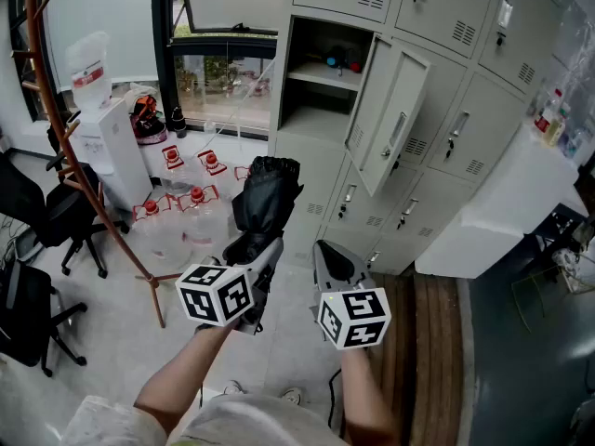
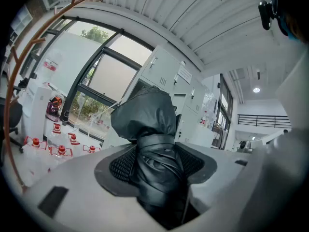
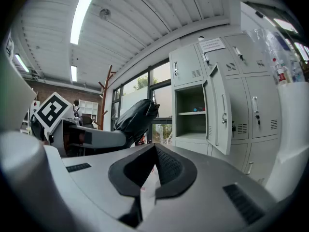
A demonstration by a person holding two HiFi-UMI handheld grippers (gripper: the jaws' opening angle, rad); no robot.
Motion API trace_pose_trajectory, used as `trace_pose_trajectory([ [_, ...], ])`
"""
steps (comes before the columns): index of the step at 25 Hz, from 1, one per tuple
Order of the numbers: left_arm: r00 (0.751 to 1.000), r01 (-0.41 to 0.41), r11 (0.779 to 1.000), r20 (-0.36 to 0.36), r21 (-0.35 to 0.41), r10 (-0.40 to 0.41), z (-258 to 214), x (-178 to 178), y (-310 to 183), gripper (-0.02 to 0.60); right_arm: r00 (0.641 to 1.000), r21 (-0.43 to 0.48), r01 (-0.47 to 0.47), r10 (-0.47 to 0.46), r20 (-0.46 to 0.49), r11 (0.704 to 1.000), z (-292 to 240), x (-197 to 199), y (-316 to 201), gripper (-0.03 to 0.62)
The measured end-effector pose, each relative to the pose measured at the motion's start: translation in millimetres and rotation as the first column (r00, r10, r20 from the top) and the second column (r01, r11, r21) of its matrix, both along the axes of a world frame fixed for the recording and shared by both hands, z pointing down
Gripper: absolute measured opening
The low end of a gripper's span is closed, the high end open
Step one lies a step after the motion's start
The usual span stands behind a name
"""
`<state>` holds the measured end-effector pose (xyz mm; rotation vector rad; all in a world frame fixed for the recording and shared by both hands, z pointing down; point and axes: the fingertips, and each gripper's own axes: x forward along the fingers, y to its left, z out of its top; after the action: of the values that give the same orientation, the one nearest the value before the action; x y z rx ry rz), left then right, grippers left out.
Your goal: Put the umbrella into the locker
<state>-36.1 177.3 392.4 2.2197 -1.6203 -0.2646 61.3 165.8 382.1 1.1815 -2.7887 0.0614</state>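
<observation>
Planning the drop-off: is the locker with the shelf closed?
No, the locker door stands swung open, exposing the shelf inside.

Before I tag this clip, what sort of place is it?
Probably an office utility or break corner: a wall of grey metal lockers, a swivel office chair, and big water bottles beside a white dispenser near the window.

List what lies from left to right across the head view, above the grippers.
Water dispenser → bottles → umbrella → locker door → counter.
</observation>
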Motion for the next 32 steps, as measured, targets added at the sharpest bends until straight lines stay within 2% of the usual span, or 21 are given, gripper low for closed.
trace_pose_trajectory([
  [6, 1.0, 0.003, 1.0, 0.007, 0.002, -0.003, -0.8, 13.5, -3.0, 0.25, 1.0, 0.01, 0.002, -0.002, 0.008, 1.0, -2.0, 11.7, -1.5, 0.003],
  [23, 0.998, 0.053, 0.999, 0.017, -0.005, -0.052, -0.7, 69.0, -18.7, 0.25, 0.996, 0.006, 0.085, -0.085, 0.03, 0.996, 0.6, 60.0, -21.3, 0.003],
  [32, 0.998, 0.065, 0.998, 0.025, -0.012, -0.065, 3.8, 66.9, -41.6, 0.25, 0.994, -0.002, 0.104, -0.104, 0.036, 0.995, 5.9, 57.4, -44.7, 0.003],
])
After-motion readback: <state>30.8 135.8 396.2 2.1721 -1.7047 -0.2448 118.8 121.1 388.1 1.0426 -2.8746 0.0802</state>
